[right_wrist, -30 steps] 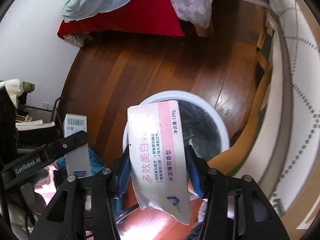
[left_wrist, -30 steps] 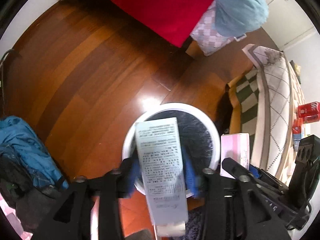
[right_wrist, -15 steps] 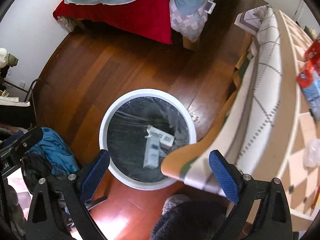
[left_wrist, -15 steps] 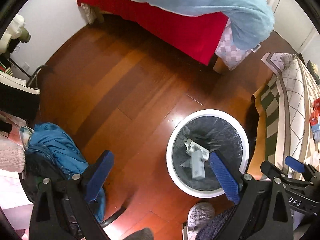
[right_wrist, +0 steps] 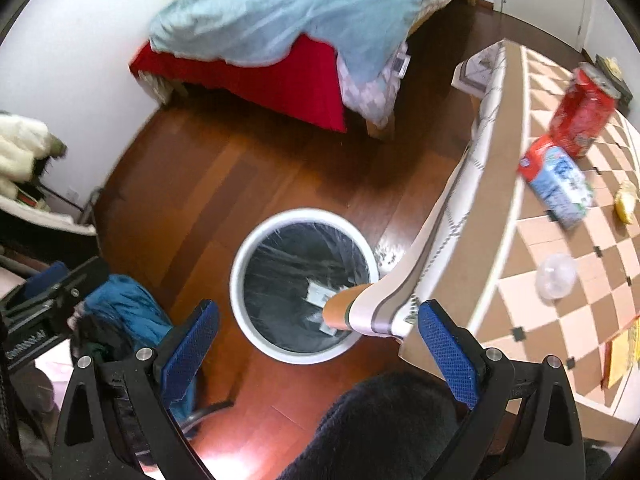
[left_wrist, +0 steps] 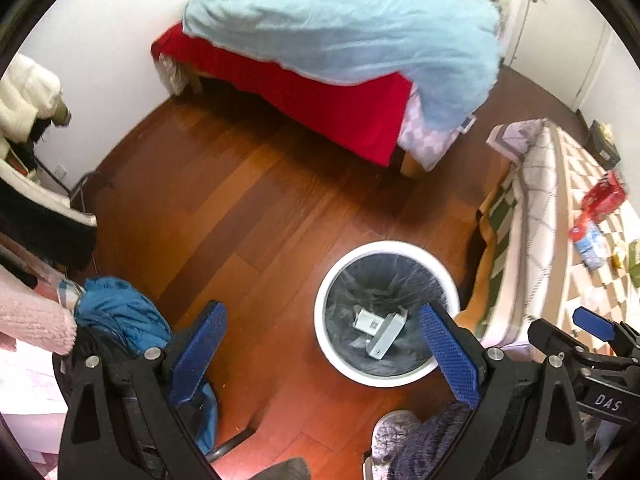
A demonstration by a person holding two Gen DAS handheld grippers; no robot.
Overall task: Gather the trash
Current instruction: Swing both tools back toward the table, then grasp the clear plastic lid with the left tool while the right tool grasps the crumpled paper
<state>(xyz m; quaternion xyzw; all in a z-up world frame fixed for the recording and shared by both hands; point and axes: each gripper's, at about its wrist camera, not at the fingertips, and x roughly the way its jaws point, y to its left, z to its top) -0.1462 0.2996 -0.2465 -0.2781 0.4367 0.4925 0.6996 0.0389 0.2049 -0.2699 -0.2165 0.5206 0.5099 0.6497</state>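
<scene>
A round white trash bin (left_wrist: 326, 300) with a black liner stands on the wood floor, and two carton boxes (left_wrist: 380, 330) lie at its bottom. My left gripper (left_wrist: 324, 354) hangs open and empty above the bin's left side. In the right wrist view the bin (right_wrist: 240, 260) sits between the fingers of my right gripper (right_wrist: 318, 346), which is open and empty; a corner of the tablecloth hides part of the boxes (right_wrist: 320, 294). On the checkered table lie a red can (right_wrist: 582, 114), a blue and white carton (right_wrist: 558, 182) and a clear plastic lid (right_wrist: 556, 276).
A bed (left_wrist: 340, 92) with a red sheet and light blue duvet fills the far side. A blue garment (left_wrist: 120, 312) is heaped on a chair at the left. The table (right_wrist: 520, 280) with its hanging cloth overlaps the bin's right side. A shoe (left_wrist: 390, 440) is near the bottom.
Both grippers held a carton over the bin one second ago. They opened, the cartons fell into the bin, and both grippers have since risen higher above it.
</scene>
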